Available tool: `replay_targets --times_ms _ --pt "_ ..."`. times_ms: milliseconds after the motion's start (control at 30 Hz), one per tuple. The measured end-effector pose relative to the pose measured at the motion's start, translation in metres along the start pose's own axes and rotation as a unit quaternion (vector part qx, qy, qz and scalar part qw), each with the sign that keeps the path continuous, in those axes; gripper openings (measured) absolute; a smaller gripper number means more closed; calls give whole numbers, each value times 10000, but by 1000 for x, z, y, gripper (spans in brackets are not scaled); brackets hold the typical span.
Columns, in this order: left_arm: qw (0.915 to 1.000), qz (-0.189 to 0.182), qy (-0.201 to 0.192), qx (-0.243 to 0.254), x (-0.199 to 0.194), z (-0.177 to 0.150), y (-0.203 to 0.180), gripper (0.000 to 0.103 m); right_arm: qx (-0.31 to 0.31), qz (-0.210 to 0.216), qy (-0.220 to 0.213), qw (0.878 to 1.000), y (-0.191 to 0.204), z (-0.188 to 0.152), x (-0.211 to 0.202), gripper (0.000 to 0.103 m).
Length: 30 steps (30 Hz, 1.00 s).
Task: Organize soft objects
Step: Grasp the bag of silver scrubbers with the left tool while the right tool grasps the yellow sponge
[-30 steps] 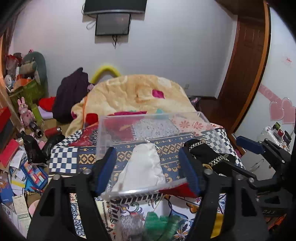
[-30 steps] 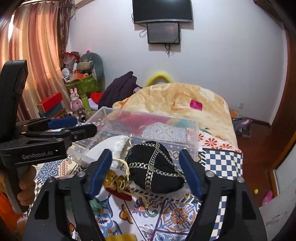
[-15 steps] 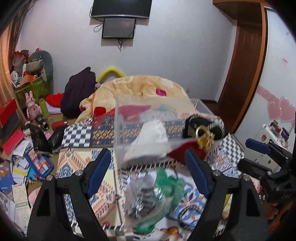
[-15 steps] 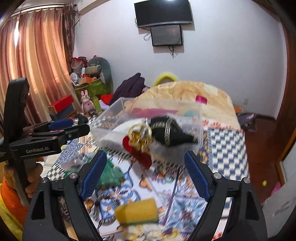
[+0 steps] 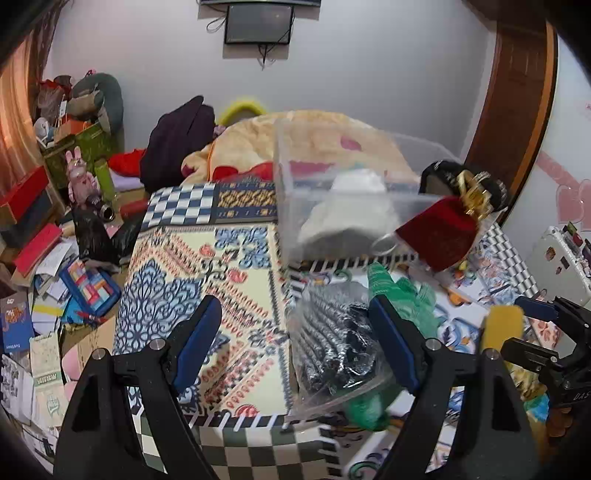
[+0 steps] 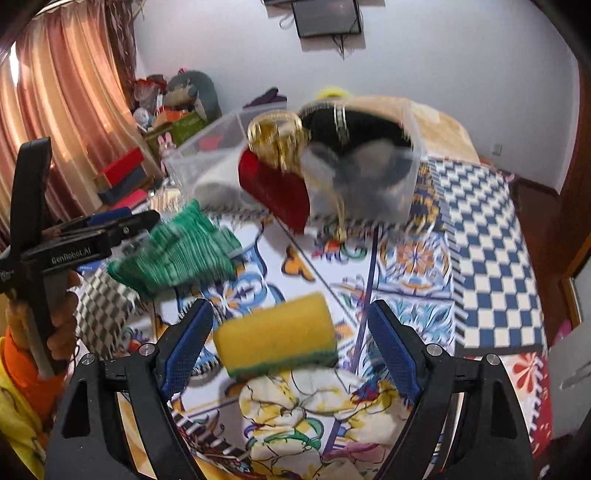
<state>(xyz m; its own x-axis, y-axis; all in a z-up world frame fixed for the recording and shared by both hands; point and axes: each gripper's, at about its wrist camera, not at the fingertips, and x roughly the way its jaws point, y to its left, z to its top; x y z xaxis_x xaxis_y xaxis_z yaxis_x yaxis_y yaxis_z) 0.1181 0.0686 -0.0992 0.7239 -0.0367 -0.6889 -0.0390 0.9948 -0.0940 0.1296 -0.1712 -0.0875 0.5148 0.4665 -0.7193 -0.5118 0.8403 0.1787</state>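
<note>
Both grippers pulled back from clear bin (image 6: pixel 402 173), yellow sponge (image 6: pixel 275 334) between right jaws

White wall (image 5: pixel 369 74), wall screen (image 5: pixel 257 23), pink curtains (image 6: pixel 55 103) (backlit), wooden door (image 5: pixel 517 103)

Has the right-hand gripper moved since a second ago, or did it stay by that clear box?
Yes. The right gripper has pulled back from the clear box, which now sits farther off; a yellow sponge has come between its open fingers.

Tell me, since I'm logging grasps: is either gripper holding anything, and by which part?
Nothing is held. The left gripper and right gripper are both open; the yellow sponge lies untouched between the right's fingers.
</note>
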Motion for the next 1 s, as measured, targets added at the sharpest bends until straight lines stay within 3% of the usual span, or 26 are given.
replay_targets --times_ms 100,233,300,500,700,1000 --pt "9999 -49 120 -71 8 -8 6 82 -34 39 34 10000 0 -4 2 82" --pt "9994 -101 252 -213 17 -15 13 82 -150 134 8 9998 4 -3 -1 65" --pt "9990 -211 241 -312 19 -17 16 73 -224 170 -1 9996 6 -4 -2 59" --pt "9983 -401 227 -361 21 -19 14 44 -173 186 -37 9997 4 -4 -1 55" --pt "9989 -401 122 -220 14 -19 5 35 -75 122 -150 9998 1 -2 -7 53" --pt "9989 -361 -268 -102 -13 -9 -2 34 15 168 -500 9986 -7 11 -29 53"
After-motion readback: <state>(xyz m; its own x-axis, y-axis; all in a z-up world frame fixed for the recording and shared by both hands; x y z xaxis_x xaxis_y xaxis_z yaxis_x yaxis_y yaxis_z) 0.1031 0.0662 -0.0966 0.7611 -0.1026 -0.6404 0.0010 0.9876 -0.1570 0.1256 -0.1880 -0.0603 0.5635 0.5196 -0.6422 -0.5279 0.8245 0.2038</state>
